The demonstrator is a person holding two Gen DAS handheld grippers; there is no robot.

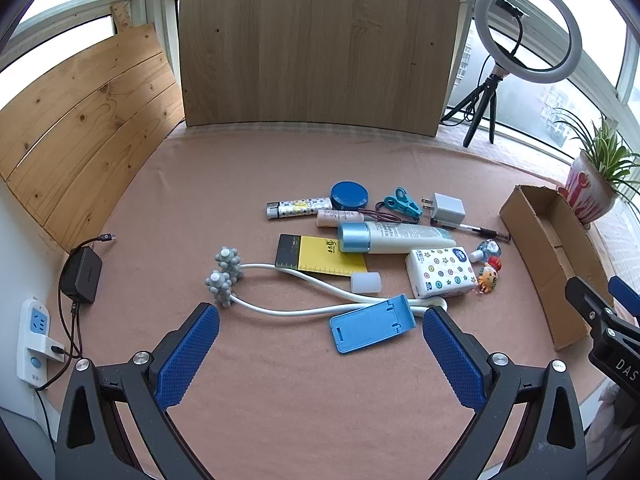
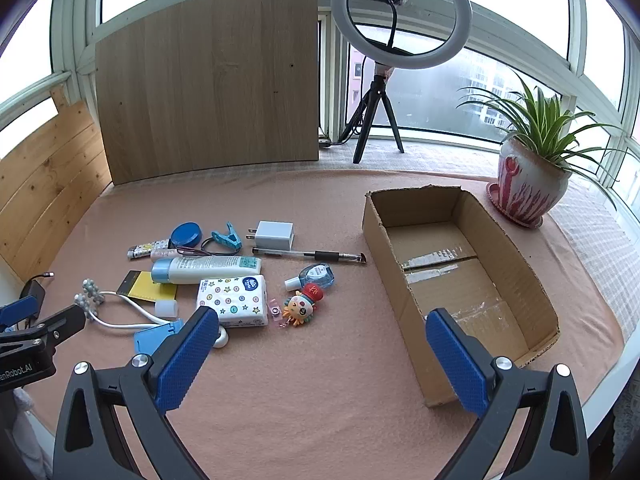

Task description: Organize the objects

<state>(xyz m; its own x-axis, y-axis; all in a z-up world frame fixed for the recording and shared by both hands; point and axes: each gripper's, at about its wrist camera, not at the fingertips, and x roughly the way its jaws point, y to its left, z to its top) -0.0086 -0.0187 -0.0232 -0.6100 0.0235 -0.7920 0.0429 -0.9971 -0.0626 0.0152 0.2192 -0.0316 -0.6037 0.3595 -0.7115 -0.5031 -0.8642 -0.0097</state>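
Nothing has been gathered yet, by the look of it — the open brown cardboard box (image 2: 460, 276) lies empty on the pink felt table cover (image 1: 280, 400), and the clutter sits in a heap well to its left; the left gripper (image 1: 320, 356) and the right gripper (image 2: 322, 356) both hover above the cloth with jaws spread wide, pinching nothing; the first pick seems to be in hand; nearest the left gripper lies the light blue plastic phone stand (image 1: 370, 322), resting across the white looped massager with grey knobbed heads (image 1: 224, 276), so lifting it cleanly calls for a low, level approach; beside it sit the star-printed white tissue pack (image 2: 234, 300), the white lotion tube with a pale blue cap (image 2: 206, 268) and the small orange cartoon figure (image 2: 301, 306) — closely packed, easily nudged; the potted spider plant (image 2: 532, 184) stands just beyond the box
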